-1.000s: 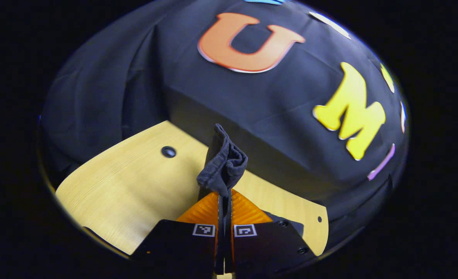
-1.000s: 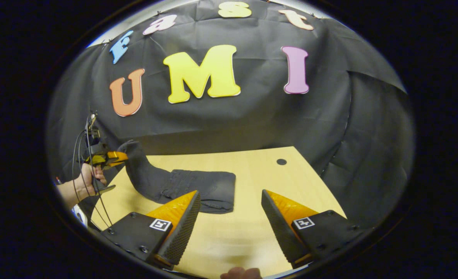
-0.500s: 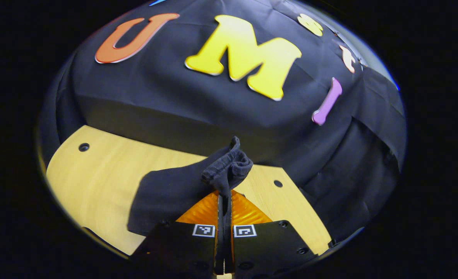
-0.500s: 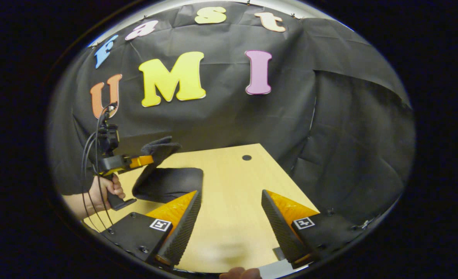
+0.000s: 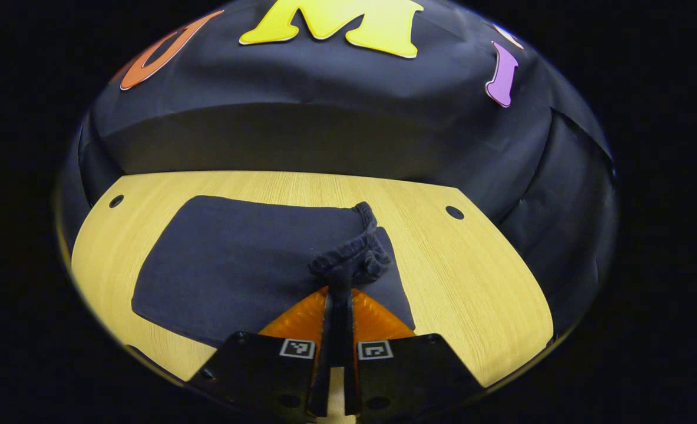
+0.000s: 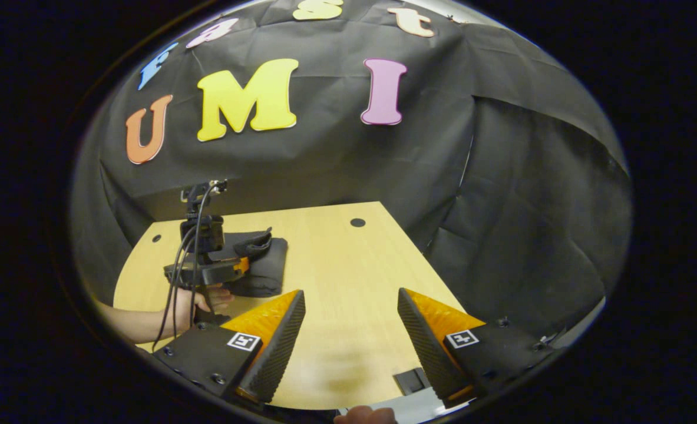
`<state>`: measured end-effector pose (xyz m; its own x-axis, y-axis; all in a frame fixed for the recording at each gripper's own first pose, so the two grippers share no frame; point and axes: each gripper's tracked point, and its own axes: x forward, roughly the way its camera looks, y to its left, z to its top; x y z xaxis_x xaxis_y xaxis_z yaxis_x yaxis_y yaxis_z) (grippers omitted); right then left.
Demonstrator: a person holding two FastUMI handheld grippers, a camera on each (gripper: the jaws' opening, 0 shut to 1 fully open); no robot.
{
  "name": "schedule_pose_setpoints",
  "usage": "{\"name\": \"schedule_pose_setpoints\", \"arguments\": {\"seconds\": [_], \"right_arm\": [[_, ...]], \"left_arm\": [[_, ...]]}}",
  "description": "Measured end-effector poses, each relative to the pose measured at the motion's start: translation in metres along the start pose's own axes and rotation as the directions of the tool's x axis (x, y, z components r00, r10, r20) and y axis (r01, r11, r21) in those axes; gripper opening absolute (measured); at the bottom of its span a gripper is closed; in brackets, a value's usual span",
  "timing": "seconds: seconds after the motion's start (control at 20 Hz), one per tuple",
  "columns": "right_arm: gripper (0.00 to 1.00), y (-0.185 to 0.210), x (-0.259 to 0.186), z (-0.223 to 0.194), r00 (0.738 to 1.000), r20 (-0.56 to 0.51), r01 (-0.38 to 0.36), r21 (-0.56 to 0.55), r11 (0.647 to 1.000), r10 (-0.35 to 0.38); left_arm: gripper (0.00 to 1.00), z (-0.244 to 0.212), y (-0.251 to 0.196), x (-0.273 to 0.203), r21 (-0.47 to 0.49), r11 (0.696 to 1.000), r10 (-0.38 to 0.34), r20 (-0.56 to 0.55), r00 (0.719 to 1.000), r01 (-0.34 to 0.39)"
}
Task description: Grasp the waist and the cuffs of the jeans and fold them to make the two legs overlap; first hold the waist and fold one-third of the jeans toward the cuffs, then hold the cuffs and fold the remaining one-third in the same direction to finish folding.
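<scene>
Left gripper [image 5: 339,294]: fingers pinched on the bunched cuffs [image 5: 351,259], low over the folded jeans [image 5: 236,259] mid-bench [image 5: 472,277]. The stack runs away to my left from the fingers. Right gripper [image 6: 351,330]: fingers wide, holding nothing, well apart from the jeans. I judge release next.

Light wooden table [image 5: 472,277], round holes [image 5: 455,212] near corners; small dark plate, perhaps bracket [image 6: 412,381], at near edge.

Folded jeans [image 5: 248,265] lie centre-left on the table [image 5: 478,277]; the booth wall [image 5: 324,129] rises behind, across the upper frame.
</scene>
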<state>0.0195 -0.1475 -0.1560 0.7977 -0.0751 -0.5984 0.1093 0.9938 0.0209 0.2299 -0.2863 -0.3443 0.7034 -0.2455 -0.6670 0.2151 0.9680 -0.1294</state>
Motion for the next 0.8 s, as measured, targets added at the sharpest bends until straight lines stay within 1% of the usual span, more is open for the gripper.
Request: {"name": "schedule_pose_setpoints", "arguments": {"seconds": [0.05,0.1,0.2,0.3,0.45,0.6,0.7,0.8], "right_arm": [[0.98,0.006,0.002,0.004,1.0,0.007,-0.011,-0.002,1.0,0.011],[0.98,0.011,0.003,0.006,1.0,0.013,-0.023,-0.007,1.0,0.023],[0.98,0.02,0.002,0.009,0.999,0.024,-0.042,-0.023,0.999,0.043],[0.98,0.028,-0.002,0.014,0.997,0.044,-0.057,-0.04,0.998,0.059],[0.98,0.045,-0.011,0.026,0.992,0.083,-0.09,-0.057,0.994,0.095],[0.98,0.078,-0.027,0.046,0.976,0.144,-0.151,-0.077,0.985,0.161],[0.98,0.105,-0.042,0.067,0.955,0.208,-0.193,-0.105,0.976,0.211],[0.98,0.13,-0.059,0.09,0.927,0.281,-0.216,-0.136,0.967,0.247]], "left_arm": [[0.25,0.0,-0.003,0.0,0.008,1.0,-0.012,-0.006,1.0,0.012],[0.43,0.0,-0.008,-0.003,0.012,1.0,-0.014,-0.014,1.0,0.015],[0.7,0.005,-0.01,-0.007,0.011,1.0,-0.007,-0.002,1.0,0.007],[0.98,0.01,-0.014,-0.024,-0.018,0.999,-0.026,0.007,1.0,0.027],[0.98,0.033,-0.006,-0.067,-0.047,0.998,-0.041,0.06,0.997,0.044],[0.98,0.074,0.017,-0.128,-0.039,0.998,-0.035,0.178,0.983,0.042],[0.98,0.108,0.042,-0.18,-0.018,1.0,-0.014,0.275,0.961,0.02],[0.98,0.136,0.065,-0.236,0.001,1.0,0.008,0.363,0.932,-0.009]]}}
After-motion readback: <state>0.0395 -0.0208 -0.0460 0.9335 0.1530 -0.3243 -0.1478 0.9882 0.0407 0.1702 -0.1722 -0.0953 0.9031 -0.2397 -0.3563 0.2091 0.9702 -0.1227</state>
